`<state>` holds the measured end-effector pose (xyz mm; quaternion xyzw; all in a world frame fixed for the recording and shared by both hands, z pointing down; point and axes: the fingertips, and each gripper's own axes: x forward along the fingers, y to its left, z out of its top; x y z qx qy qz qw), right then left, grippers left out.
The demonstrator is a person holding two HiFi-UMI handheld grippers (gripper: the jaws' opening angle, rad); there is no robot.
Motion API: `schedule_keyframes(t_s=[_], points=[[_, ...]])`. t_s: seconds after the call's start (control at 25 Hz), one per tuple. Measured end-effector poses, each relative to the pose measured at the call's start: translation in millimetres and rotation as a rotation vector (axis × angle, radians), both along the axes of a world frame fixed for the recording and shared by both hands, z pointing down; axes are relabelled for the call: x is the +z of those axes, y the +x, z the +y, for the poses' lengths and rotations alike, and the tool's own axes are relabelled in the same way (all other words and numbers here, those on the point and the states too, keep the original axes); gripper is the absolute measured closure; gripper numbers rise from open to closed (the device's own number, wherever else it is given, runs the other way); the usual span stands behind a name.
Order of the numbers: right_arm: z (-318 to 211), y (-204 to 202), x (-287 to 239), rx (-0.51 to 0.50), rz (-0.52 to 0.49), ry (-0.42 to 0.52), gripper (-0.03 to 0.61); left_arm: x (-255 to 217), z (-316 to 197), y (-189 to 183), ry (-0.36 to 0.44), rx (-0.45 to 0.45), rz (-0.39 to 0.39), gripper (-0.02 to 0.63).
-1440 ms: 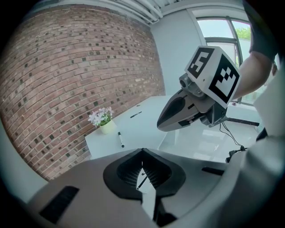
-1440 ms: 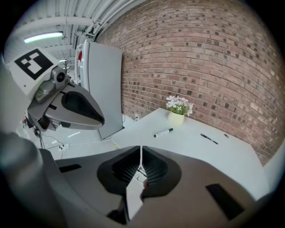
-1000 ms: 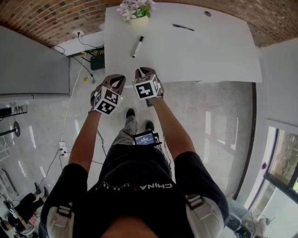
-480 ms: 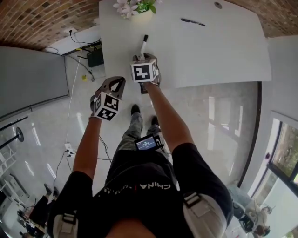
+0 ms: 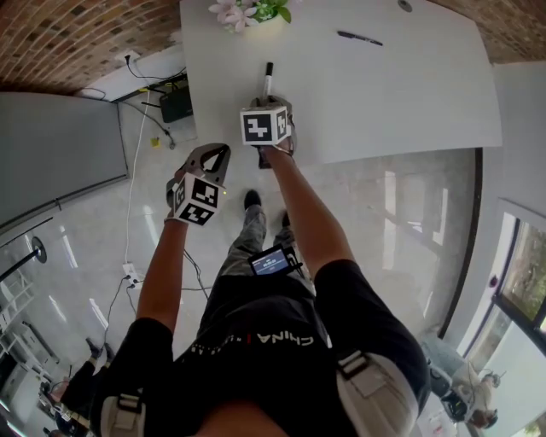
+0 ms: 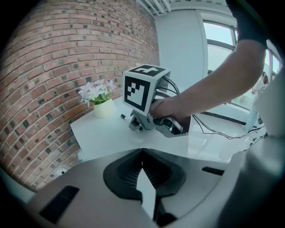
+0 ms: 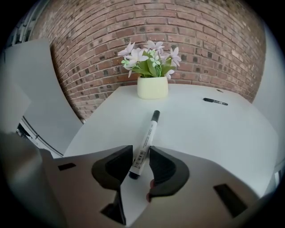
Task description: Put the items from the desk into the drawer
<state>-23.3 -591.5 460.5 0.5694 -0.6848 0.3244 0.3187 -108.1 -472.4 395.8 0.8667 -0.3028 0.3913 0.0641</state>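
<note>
A white marker with a black cap lies on the white desk. My right gripper is open and reaches over the desk's near edge. Its jaws have just been closing a little after opening wide. The marker's near end lies between them with a thin gap at the left pad. A black pen lies further back on the right. My left gripper hangs shut and empty over the floor, left of the desk's near corner. The right gripper shows ahead of it.
A cream pot of pale flowers stands at the desk's back edge against the brick wall. A grey cabinet top lies at the left. A black box and cables sit on the floor between them.
My right gripper has moved forward from the desk's edge onto the desk, up to the marker. The left gripper has shifted slightly down and left, still off the desk.
</note>
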Motion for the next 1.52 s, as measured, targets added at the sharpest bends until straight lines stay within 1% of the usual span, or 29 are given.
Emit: schedule_keyframes(t_s=[0.12, 0.16, 0.28, 0.4, 0.52, 0.72, 0.84, 0.92, 1.08, 1.24, 1.52], points=[[2, 3, 0, 0.016, -0.013, -0.013, 0.500, 1, 1, 1, 0.002, 0.002, 0.001, 0.601], [3, 3, 0, 0.012, -0.011, -0.015, 0.503, 1, 1, 1, 0.002, 0.003, 0.001, 0.601], [7, 4, 0, -0.011, -0.003, -0.019, 0.503, 0, 3, 2, 0.003, 0.007, 0.001, 0.601], [11, 6, -2, -0.010, -0.012, -0.025, 0.505, -3, 3, 3, 0.010, 0.010, 0.004, 0.601], [17, 9, -11, -0.024, -0.018, -0.012, 0.503, -11, 1, 5, 0.024, 0.007, 0.007, 0.601], [32, 18, -41, -0.062, -0.058, 0.023, 0.503, -32, 6, 16, 0.045, -0.004, 0.016, 0.601], [42, 31, -72, -0.090, -0.037, 0.039, 0.503, -53, 4, 18, 0.073, -0.037, 0.031, 0.601], [53, 36, -93, -0.117, -0.035, 0.055, 0.503, -69, 5, 19, 0.092, -0.061, 0.043, 0.601], [82, 41, -129, -0.197, -0.092, 0.108, 0.503, -97, 17, 27, 0.117, -0.103, 0.075, 0.601], [118, 54, -161, -0.283, -0.119, 0.177, 0.503, -116, 36, 43, 0.132, -0.132, 0.088, 0.601], [193, 88, -192, -0.425, -0.053, 0.265, 0.503, -132, 81, 78, 0.154, -0.139, 0.111, 0.601]])
